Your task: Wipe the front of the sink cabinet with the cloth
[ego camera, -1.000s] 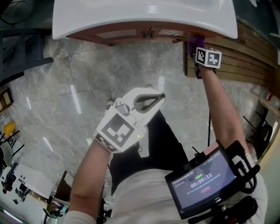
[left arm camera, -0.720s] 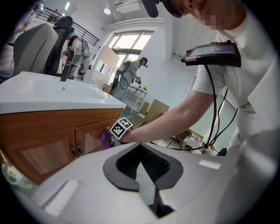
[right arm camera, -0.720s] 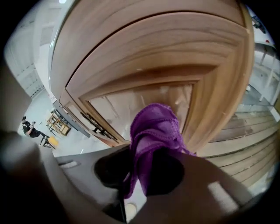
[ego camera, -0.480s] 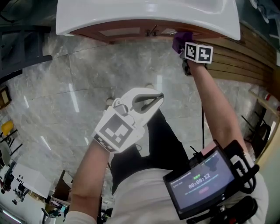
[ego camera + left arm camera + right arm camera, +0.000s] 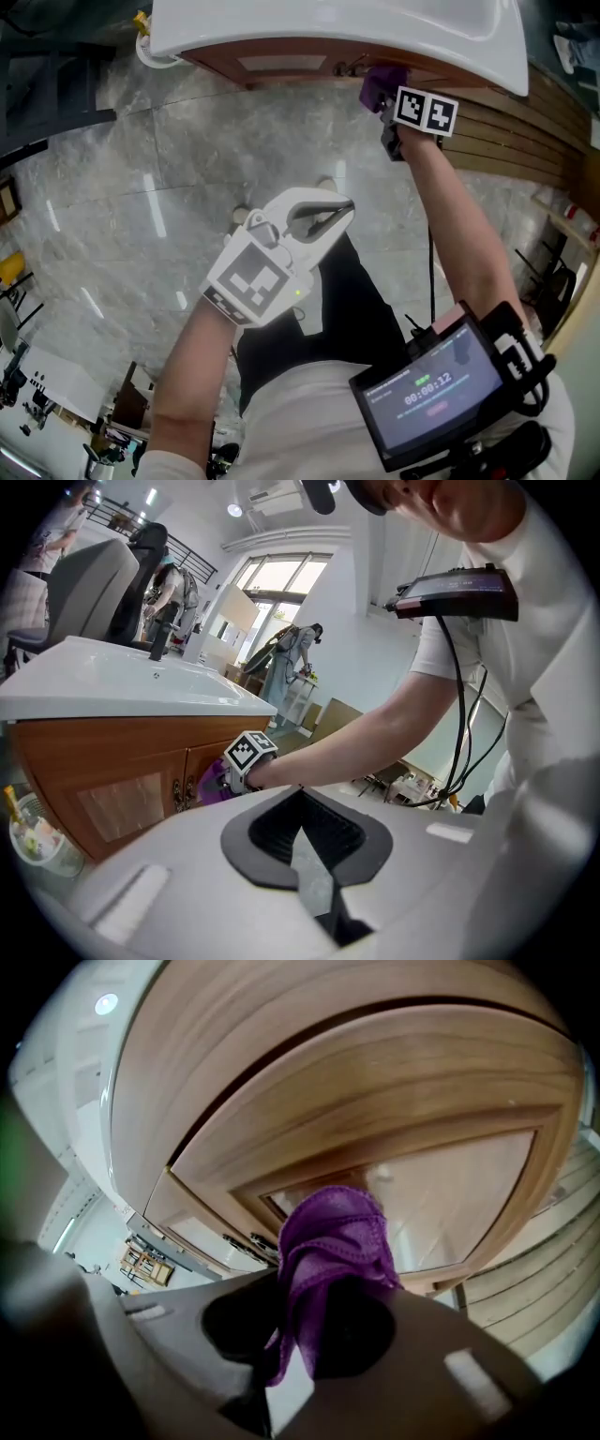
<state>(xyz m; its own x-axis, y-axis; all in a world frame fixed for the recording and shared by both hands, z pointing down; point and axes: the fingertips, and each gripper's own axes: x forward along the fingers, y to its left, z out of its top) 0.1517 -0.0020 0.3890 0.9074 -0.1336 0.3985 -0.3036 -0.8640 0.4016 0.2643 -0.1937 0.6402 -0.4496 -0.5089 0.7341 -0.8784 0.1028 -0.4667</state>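
**A:** Your right gripper [image 5: 295, 1340] has its jaws clenched on the purple cloth [image 5: 333, 1232]. Only a narrow fold sits between the pads. The rest bunches above the jaws, at the right-hand cabinet door [image 5: 375, 1101].

**B:** On contact, the bunch seems to touch the pale inset panel [image 5: 459, 1194] just ahead of the jaws, though the wide lens makes that hard to confirm. Your left gripper [image 5: 305, 846] has its jaws together with nothing between them, and you hold it well back from that door.

**A:** Risk one is the thin grip. If you drag hard across the wood, friction can pull the fold out from between the pads. The cloth then drops to the floor [image 5: 141, 187].

**B:** Risk two is the door pulls [image 5: 251, 1245], to the left of the jaws where the two doors meet. If you sweep that way, the loose tail trailing back between the jaws can snag on them. The jaw tips could also knock the metal.

**A:** Risk three is the small bunch. If you press in too far, bare jaw tips meet the panel instead of cloth and may scuff it.

**B:** Risk four is the white sink rim [image 5: 328, 37], which overhangs above the jaws. If you lift your stroke high, the marker cube [image 5: 427, 111] bumps its underside.

**A:** Coverage is also a concern. The left door [image 5: 103, 789] lies beyond the pulls, and short strokes from here will not reach it.
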